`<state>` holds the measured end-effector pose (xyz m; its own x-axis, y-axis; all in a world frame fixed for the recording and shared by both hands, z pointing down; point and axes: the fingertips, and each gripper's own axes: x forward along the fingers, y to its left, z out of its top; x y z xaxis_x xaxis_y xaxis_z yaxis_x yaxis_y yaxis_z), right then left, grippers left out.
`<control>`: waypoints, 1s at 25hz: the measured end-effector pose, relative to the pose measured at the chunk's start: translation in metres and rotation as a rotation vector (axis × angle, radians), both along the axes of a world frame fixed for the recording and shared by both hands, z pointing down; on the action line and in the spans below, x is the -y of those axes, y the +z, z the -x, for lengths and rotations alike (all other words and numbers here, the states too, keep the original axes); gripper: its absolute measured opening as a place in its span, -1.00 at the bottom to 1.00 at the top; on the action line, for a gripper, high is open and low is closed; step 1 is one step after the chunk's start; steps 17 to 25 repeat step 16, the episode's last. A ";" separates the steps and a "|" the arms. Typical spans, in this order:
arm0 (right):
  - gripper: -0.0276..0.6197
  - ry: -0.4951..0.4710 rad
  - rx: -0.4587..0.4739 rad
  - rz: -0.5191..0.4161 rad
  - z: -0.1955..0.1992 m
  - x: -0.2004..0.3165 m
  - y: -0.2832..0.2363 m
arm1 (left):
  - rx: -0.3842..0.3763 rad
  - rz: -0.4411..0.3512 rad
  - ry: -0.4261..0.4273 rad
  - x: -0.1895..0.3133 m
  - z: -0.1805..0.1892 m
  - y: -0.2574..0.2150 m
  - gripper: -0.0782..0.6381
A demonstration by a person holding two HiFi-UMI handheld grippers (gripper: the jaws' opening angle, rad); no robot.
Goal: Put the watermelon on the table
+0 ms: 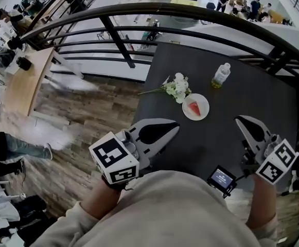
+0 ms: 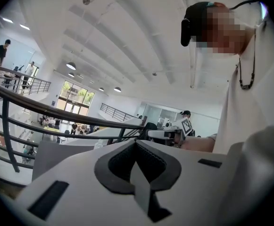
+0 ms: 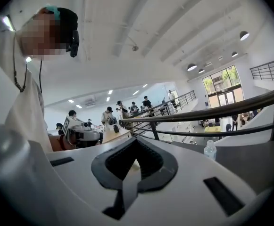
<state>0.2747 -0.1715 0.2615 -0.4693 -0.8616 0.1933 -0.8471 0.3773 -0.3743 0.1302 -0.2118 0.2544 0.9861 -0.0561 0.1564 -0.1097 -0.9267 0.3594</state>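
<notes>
- Closest in, a small device [image 1: 221, 178] with a lit screen sits by the person's pale top, just inside the right hand.
- Left tool [image 1: 174, 126]: jaws pressed together, tips meeting, nothing between them. Its own view confirms it, with the dark pads [image 2: 115, 166] closed on empty air.
- Right tool [image 1: 239, 121]: same story, jaws fully together and holding nothing. It points out over the near edge of the bench [image 1: 252, 96].
- Both tools are held roughly level, well apart from each other, one on either side.
- Out between them, further along the dark bench, there's the watermelon slice [image 1: 194, 107], a red wedge lying on a white plate [image 1: 203, 113]. Neither tool touches it.
- Just beyond the plate on its left, a bunch of white flowers [image 1: 178, 87] lies flat, stems trailing off the bench's left edge.
- Further right stands a clear bottle [image 1: 221, 75], upright.
- Past it all, a black railing [image 1: 139, 8] curves round the bench's far side.
</notes>
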 end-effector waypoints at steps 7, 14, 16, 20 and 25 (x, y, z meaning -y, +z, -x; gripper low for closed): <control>-0.88 0.091 0.024 0.021 -0.025 -0.026 0.008 | 0.000 0.011 0.057 -0.013 -0.021 0.006 -0.76; -0.88 0.111 0.012 0.021 -0.039 -0.032 0.006 | 0.010 0.014 0.072 -0.022 -0.025 0.006 -0.76; -0.88 0.114 0.006 0.017 -0.043 -0.032 0.004 | 0.010 0.011 0.069 -0.022 -0.025 0.004 -0.76; -0.88 0.114 0.006 0.017 -0.043 -0.032 0.004 | 0.010 0.011 0.069 -0.022 -0.025 0.004 -0.76; -0.88 0.114 0.006 0.017 -0.043 -0.032 0.004 | 0.010 0.011 0.069 -0.022 -0.025 0.004 -0.76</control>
